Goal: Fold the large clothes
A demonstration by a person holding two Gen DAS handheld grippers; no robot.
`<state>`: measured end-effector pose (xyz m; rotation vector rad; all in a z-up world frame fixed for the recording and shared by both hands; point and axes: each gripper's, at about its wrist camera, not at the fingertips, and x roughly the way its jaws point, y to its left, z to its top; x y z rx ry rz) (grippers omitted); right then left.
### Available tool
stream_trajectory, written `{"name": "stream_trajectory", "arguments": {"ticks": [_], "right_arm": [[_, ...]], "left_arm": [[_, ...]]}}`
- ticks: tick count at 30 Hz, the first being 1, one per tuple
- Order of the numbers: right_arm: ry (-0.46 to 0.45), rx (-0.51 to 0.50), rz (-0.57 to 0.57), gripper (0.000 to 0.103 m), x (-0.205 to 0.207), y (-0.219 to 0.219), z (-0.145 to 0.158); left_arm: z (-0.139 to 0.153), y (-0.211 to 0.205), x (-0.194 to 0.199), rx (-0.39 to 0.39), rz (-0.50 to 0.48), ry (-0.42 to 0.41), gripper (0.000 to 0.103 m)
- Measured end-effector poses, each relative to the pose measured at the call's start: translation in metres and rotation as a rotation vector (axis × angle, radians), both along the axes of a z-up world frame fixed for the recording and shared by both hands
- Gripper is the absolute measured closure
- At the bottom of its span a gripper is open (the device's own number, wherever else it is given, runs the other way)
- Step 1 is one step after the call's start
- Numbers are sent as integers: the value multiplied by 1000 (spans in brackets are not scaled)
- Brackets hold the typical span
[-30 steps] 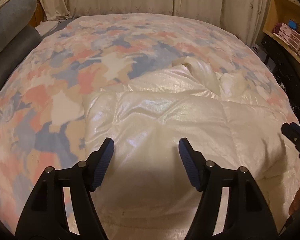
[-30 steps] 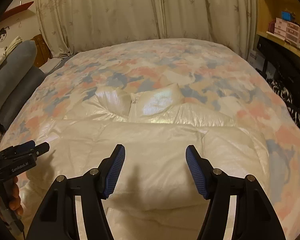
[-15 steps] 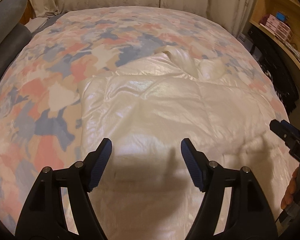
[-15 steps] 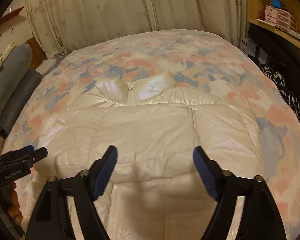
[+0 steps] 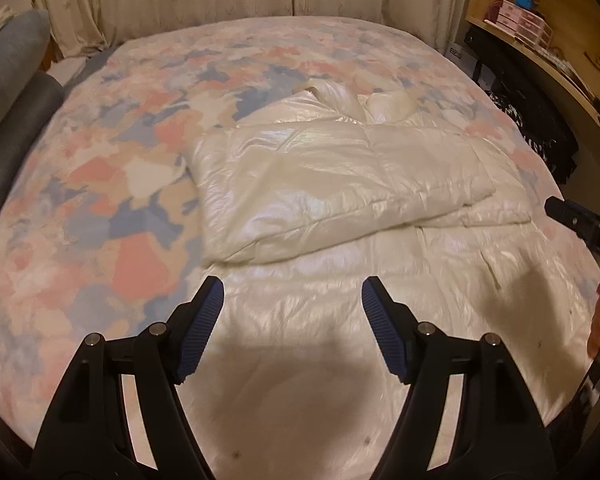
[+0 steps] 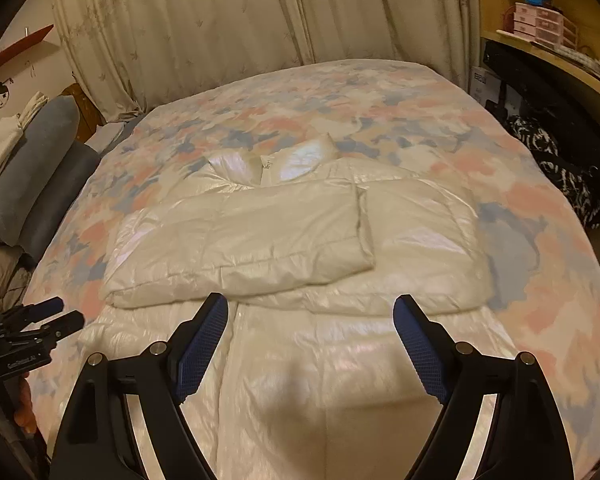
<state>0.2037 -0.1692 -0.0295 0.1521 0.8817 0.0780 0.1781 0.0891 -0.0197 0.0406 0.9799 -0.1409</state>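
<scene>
We see the cream puffer jacket (image 6: 284, 236) on the bed (image 6: 380, 120), hem cut off at 6 o'clock, left gripper (image 5: 290, 322) and right gripper (image 6: 310, 340) both wide, empty

Jacket (image 5: 340, 184): cream quilted cloth, glossy sheen, puffy, creased.
Bedspread (image 5: 100, 184): matt printed cloth, pink/blue/beige patches, smooth.
L gripper (image 5: 290, 300), R gripper (image 6: 310, 316): matt black plastic, blue ribbed pads, metal pins.
Curtain (image 6: 220, 20): matt cloth, pleated.
Shelf (image 5: 548, 36): smooth wood.
</scene>
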Motion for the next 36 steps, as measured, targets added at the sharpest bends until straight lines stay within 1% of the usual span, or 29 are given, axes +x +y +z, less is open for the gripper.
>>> {"name": "stream_trajectory", "arguments": {"ticks": [3,13,17,20,23,26,29,31,33,36], "right_arm": [[-9,-5,0,17,-24,-9,9],[-66,-18,13,17,-112,-27,41],[-95,-16,9,17,-152,-34,52],[-108,-22,-3,17,-179,-42,54],[-105,-19,-24,17,-207,-54,50],[-87,-8,-51,17,-230,-69,39],[-57,2,-82,17,-250,-85,22],[-31,11,-114,17,-261,-98,9],[5,39,-163,17,-271,-115,-6],[48,81,-252,17,-284,-144,-25]], "left_arm": [[13,12,-26,7,5,-24,34],[44,50,-98,-18,29,-81,34],[52,61,-126,-28,31,-98,34],[52,72,-145,-45,34,-97,34],[46,86,-162,-60,45,-84,34],[34,106,-178,-88,60,-57,34],[12,125,-186,-127,94,-12,34],[-5,139,-190,-168,119,27,34],[-21,146,-191,-199,130,55,34],[-45,158,-194,-268,149,109,34]]}}
